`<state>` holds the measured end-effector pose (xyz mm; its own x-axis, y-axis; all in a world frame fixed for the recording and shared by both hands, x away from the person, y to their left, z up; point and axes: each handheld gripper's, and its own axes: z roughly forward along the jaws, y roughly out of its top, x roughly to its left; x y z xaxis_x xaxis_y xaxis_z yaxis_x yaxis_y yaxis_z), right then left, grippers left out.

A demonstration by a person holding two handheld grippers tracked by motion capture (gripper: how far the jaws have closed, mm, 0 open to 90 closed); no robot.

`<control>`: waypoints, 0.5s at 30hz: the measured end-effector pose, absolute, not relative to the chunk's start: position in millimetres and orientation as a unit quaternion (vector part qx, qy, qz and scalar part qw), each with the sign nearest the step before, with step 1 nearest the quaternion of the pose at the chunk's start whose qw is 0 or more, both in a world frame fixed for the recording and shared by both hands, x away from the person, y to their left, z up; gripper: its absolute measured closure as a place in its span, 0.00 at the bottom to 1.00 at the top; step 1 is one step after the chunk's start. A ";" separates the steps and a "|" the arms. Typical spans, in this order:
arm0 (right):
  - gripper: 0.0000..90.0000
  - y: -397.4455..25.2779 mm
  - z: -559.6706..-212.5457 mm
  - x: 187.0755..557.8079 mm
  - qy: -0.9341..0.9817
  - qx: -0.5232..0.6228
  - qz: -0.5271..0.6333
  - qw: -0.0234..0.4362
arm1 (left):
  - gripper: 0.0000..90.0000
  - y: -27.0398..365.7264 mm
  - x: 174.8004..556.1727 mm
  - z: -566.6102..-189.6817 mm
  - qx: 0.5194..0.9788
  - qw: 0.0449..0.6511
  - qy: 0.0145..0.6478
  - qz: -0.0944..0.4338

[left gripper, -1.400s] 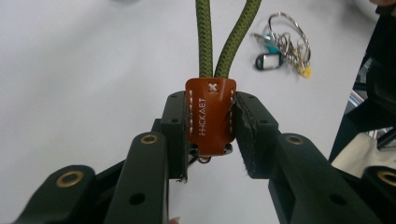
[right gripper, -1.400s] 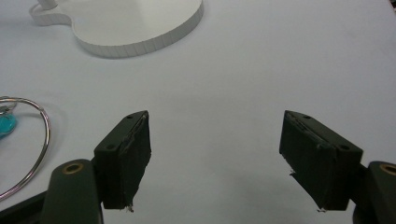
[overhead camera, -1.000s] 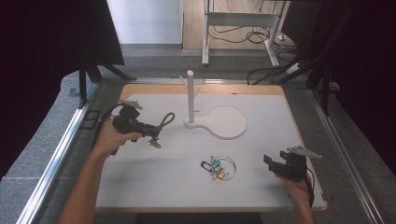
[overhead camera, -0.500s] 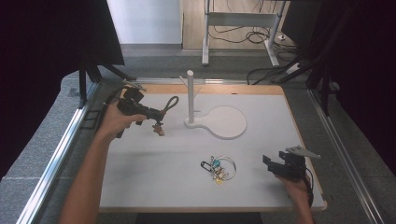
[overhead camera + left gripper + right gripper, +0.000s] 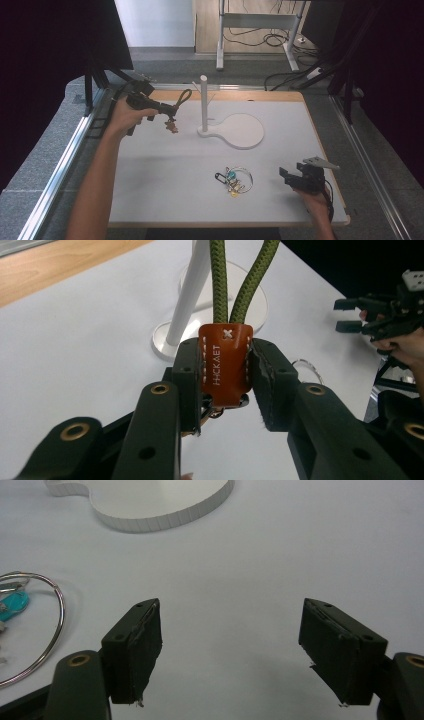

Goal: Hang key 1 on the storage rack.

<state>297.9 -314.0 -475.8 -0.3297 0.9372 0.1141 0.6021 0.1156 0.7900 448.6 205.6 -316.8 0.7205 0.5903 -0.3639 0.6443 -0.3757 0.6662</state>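
Nearest to me, I am resting my right gripper (image 5: 292,176) low at the near right of the flat white tabletop (image 5: 165,170), jaws spread wide and gripping nothing, just where it sat a second ago. Beside it, toward the middle, one cluster of keys on a thin silver wire ring (image 5: 232,179) is lying flat, with a small turquoise tag (image 5: 13,605) among them; it is lying where it lay before.

Farther off, at the far left, I am holding my left gripper (image 5: 167,109) above the table, and it has moved up and toward the far edge since the earlier pictures. Its jaws are closing tight on the one orange-brown stitched leather tab (image 5: 225,364) of a keychain, whose olive-green doubled rope loop (image 5: 184,95) is running straight out from the jaws, long axis pointing at the stand. A small brown piece (image 5: 173,127) is dangling beneath the jaws.

Just past the loop, one white stand is sitting on the table: an upright round post (image 5: 203,102) on a flat round base (image 5: 244,131).
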 end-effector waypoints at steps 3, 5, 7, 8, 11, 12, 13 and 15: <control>0.28 -314.3 -475.9 297.9 0.716 0.538 0.391 0.214 | 0.75 204.6 453.0 -315.5 0.830 0.413 0.374 -0.032; 0.28 -314.5 -476.1 298.0 0.716 0.538 0.390 0.214 | 0.75 203.6 456.1 -315.0 0.829 0.413 0.375 -0.033; 0.28 -314.9 -476.7 298.3 0.715 0.539 0.390 0.214 | 0.75 202.5 459.3 -314.6 0.829 0.413 0.376 -0.033; 0.28 -315.1 -476.8 298.3 0.716 0.539 0.389 0.213 | 0.75 201.7 461.0 -314.3 0.829 0.411 0.377 -0.033; 0.28 -315.1 -477.3 298.5 0.716 0.539 0.388 0.213 | 0.75 201.0 466.0 -312.7 0.828 0.414 0.378 -0.031; 0.28 -315.1 -477.3 298.5 0.717 0.539 0.389 0.212 | 0.75 201.1 467.6 -311.9 0.827 0.416 0.377 -0.031; 0.28 -315.2 -477.2 298.3 0.717 0.539 0.389 0.213 | 0.75 201.0 468.9 -311.1 0.826 0.417 0.377 -0.030; 0.29 -315.3 -477.0 297.9 0.717 0.538 0.389 0.213 | 0.75 201.3 472.0 -309.3 0.826 0.418 0.378 -0.027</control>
